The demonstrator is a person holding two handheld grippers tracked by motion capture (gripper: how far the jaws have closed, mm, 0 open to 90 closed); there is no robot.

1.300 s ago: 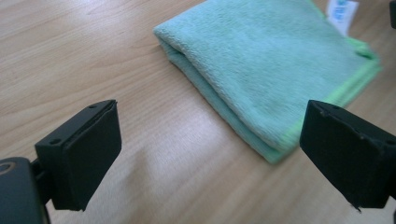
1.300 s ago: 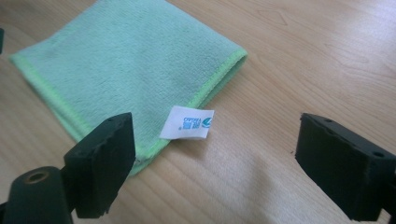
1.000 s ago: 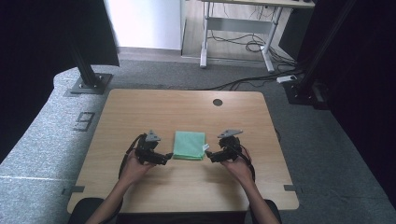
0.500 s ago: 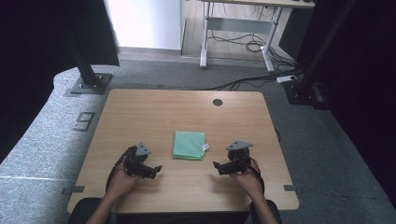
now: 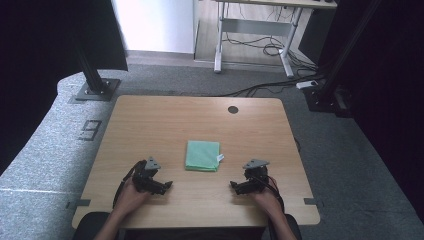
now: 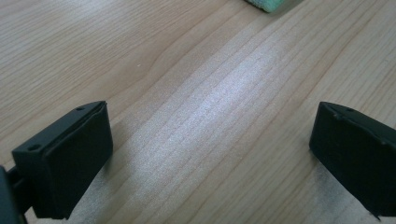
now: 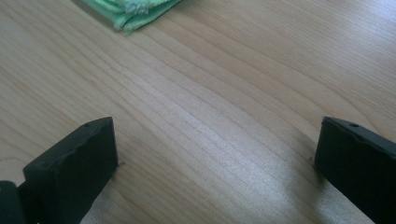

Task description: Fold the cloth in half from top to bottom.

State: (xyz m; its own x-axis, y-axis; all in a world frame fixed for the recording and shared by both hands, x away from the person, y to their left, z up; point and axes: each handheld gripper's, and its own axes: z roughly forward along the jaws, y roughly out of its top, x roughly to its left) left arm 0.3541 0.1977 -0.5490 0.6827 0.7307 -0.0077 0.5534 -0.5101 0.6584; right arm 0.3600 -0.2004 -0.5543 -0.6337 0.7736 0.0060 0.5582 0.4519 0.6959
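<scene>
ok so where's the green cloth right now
In the high view the folded green cloth lies flat at the middle of the table, between and a little beyond the left gripper and the right gripper, touching neither.

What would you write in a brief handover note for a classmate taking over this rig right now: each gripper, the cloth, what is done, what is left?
Left gripper: open, empty, low over the table, left of the cloth.
Right gripper: open, empty, low over the table, right of the cloth.
Green cloth: folded into a neat rectangle, flat at mid-table, touched by neither gripper.
Done: the fold looks finished.
Left: probably nothing; check the edges if a tighter fold is wanted.
</scene>
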